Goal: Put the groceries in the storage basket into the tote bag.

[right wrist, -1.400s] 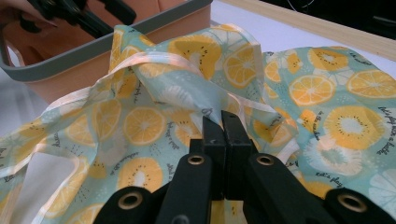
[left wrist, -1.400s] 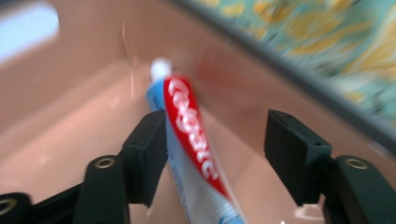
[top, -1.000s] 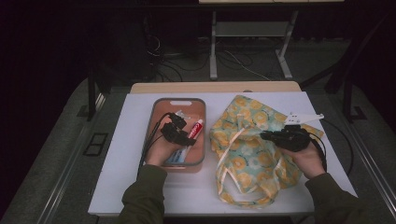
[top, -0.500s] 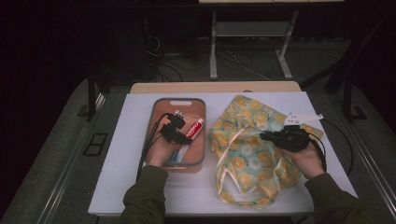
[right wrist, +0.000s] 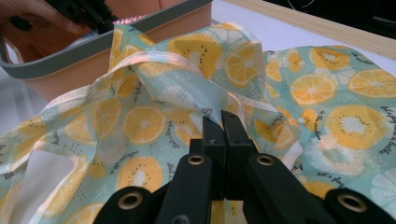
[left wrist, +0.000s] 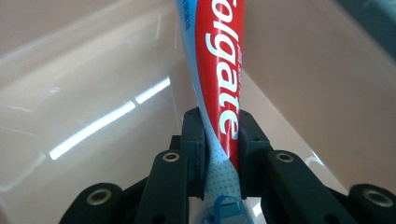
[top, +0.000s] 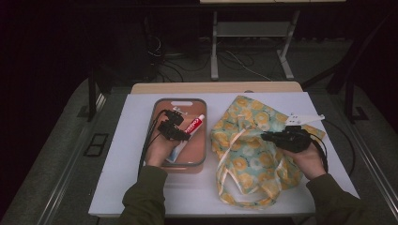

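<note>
Inside the tub (top: pixel 202 161), the left gripper (left wrist: pixel 219 128) has just been closing and now pinches the toothpaste (left wrist: pixel 219 70), ready to lift; the right gripper (right wrist: pixel 223 123) seems clamped on bag (right wrist: pixel 327 121) cloth

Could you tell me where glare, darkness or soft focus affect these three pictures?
High view: dark surroundings, only the white table is lit. Left gripper view: bright streaks of glare on the tray wall; the toothpaste tube between the left tongs looks slightly soft. Right gripper view: evenly lit, the bag print is sharp, the tray rim behind is blurred.
</note>
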Demonstrator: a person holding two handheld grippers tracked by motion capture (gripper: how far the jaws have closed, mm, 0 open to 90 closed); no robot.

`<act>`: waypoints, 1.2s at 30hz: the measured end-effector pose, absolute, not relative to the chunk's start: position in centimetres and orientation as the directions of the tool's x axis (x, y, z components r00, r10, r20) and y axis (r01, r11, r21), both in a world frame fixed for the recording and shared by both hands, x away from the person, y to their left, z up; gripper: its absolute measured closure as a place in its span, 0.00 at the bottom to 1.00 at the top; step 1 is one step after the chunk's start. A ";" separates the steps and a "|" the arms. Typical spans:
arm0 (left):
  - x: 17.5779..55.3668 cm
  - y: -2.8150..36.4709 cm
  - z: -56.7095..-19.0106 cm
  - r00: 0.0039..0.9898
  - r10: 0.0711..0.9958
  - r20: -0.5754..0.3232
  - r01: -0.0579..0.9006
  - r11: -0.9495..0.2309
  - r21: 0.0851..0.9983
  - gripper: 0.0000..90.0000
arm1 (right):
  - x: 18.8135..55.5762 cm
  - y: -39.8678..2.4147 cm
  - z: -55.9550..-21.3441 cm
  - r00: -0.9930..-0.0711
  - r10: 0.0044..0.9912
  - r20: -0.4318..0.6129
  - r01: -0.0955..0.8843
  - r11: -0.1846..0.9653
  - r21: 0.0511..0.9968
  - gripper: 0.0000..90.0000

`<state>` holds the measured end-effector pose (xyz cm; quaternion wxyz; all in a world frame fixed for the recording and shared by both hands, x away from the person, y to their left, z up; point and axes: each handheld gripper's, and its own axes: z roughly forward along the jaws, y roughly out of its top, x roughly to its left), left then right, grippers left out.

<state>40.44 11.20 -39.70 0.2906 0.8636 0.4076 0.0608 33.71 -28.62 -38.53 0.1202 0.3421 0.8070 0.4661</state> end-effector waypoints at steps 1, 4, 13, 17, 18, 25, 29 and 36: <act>40.4 11.4 -39.4 0.664 0.735 -0.135 0.664 -0.497 0.559 0.84 | 33.7 -28.6 -38.5 -0.736 0.665 0.126 0.440 0.330 0.835 1.00; 40.0 12.0 -38.2 0.676 0.728 -0.115 0.638 -0.500 0.586 0.84 | 33.7 -28.7 -38.5 -0.733 0.669 0.125 0.441 0.326 0.836 0.99; 38.5 12.1 -34.8 0.728 0.675 -0.116 0.564 -0.494 0.661 0.85 | 33.8 -28.8 -38.5 -0.728 0.674 0.123 0.441 0.324 0.837 1.00; 37.9 11.3 -33.9 0.757 0.642 -0.117 0.532 -0.504 0.680 0.85 | 33.8 -28.8 -38.5 -0.727 0.676 0.123 0.442 0.323 0.837 0.99; 37.7 11.0 -33.7 0.766 0.633 -0.116 0.523 -0.508 0.684 0.85 | 33.8 -28.8 -38.5 -0.725 0.678 0.123 0.443 0.322 0.837 1.00; 36.1 8.1 -33.0 0.828 0.549 -0.119 0.465 -0.551 0.693 0.85 | 33.8 -28.9 -38.5 -0.722 0.681 0.126 0.446 0.317 0.837 1.00; 35.2 6.0 -33.0 0.859 0.496 -0.129 0.433 -0.568 0.700 0.85 | 33.8 -28.9 -38.5 -0.721 0.681 0.126 0.446 0.318 0.837 1.00; 33.7 2.2 -33.5 0.899 0.414 -0.145 0.392 -0.610 0.689 0.85 | 33.9 -29.0 -38.5 -0.719 0.684 0.124 0.445 0.316 0.838 1.00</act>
